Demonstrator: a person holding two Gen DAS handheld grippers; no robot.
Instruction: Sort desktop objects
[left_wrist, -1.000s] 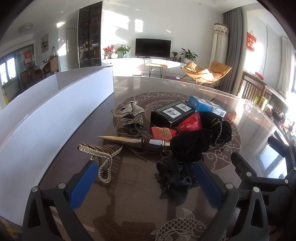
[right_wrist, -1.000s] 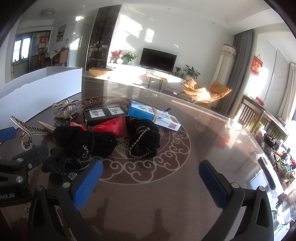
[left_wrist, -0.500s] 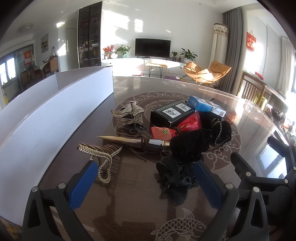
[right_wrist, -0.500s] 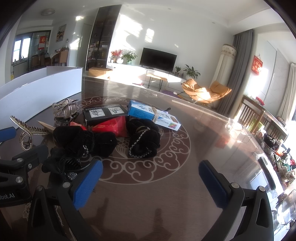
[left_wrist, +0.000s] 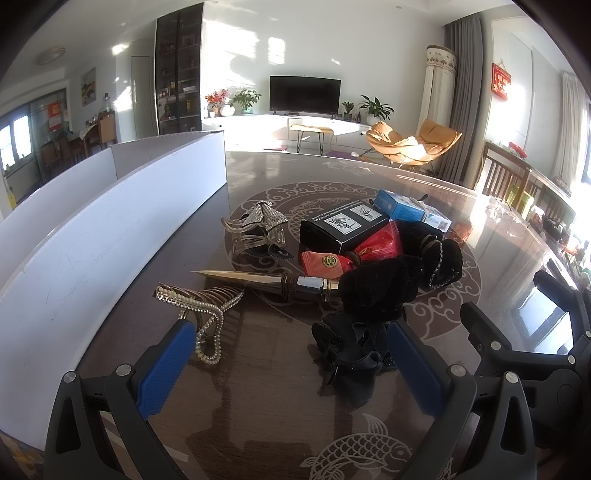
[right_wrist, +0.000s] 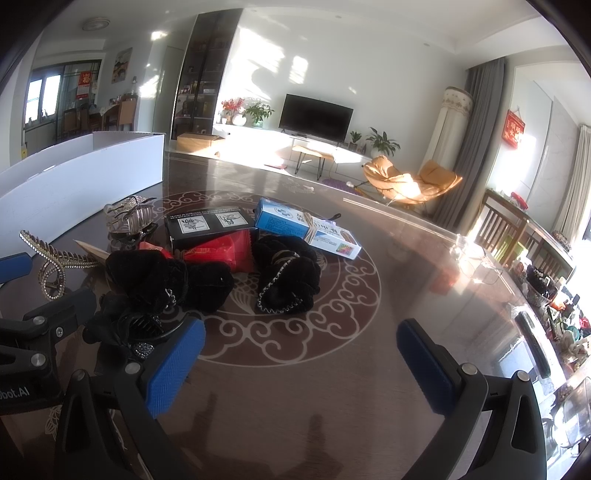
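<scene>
A pile lies on the dark table: a black box, a blue box, red packets, black velvet scrunchies, a black bow clip, a gold letter opener, a pearl hair clip and a silver claw clip. My left gripper is open and empty, just short of the pearl clip and the bow clip. My right gripper is open and empty, to the right of the pile.
A white open box runs along the table's left side; it also shows in the right wrist view. The right gripper's black body sits at the right. Small clutter lies at the table's far right edge.
</scene>
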